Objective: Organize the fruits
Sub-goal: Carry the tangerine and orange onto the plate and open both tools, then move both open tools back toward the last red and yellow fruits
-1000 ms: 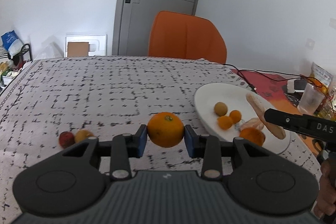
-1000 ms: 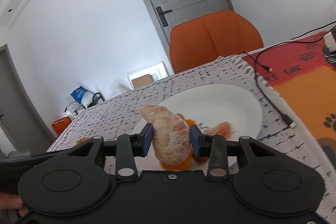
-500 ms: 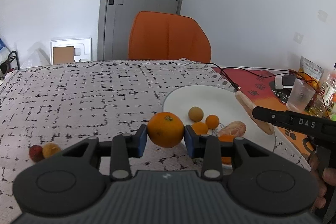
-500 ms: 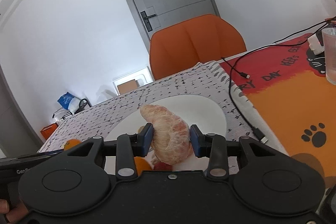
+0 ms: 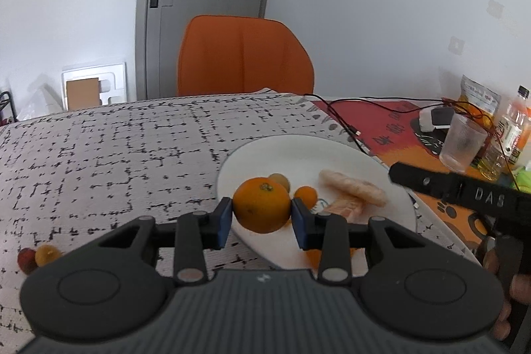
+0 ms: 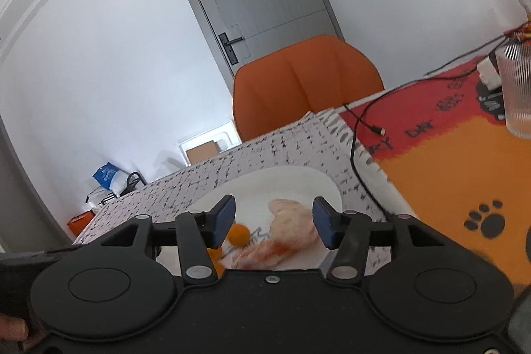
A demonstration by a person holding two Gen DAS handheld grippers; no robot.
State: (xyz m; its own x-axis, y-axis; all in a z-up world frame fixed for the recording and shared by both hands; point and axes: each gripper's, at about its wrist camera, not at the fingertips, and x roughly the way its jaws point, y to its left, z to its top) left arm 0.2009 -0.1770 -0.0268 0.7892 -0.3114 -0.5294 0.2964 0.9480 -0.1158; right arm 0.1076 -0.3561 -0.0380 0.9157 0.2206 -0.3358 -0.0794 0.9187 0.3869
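My left gripper (image 5: 261, 218) is shut on an orange (image 5: 261, 208) and holds it over the near rim of the white plate (image 5: 298, 151). On the plate lie a peeled pomelo segment (image 5: 353, 187), a small tangerine (image 5: 305, 194), a brownish fruit (image 5: 279, 179) and another peeled piece (image 5: 341, 208). My right gripper (image 6: 274, 221) is open above the plate (image 6: 292, 181), with the pomelo segment (image 6: 293, 222) lying below it between the jaws. A red fruit (image 5: 27, 259) and a yellow fruit (image 5: 46, 255) lie on the cloth at the far left.
An orange chair (image 5: 244, 55) stands behind the table. A black cable (image 6: 358, 148) runs by the plate's right side. A ribbed glass (image 5: 463, 143) and bottles (image 5: 507, 134) stand on the red-orange mat (image 6: 448, 161) at the right.
My right gripper opened and dropped the pomelo segment onto the plate. My left gripper carried the orange rightward to the plate's edge.
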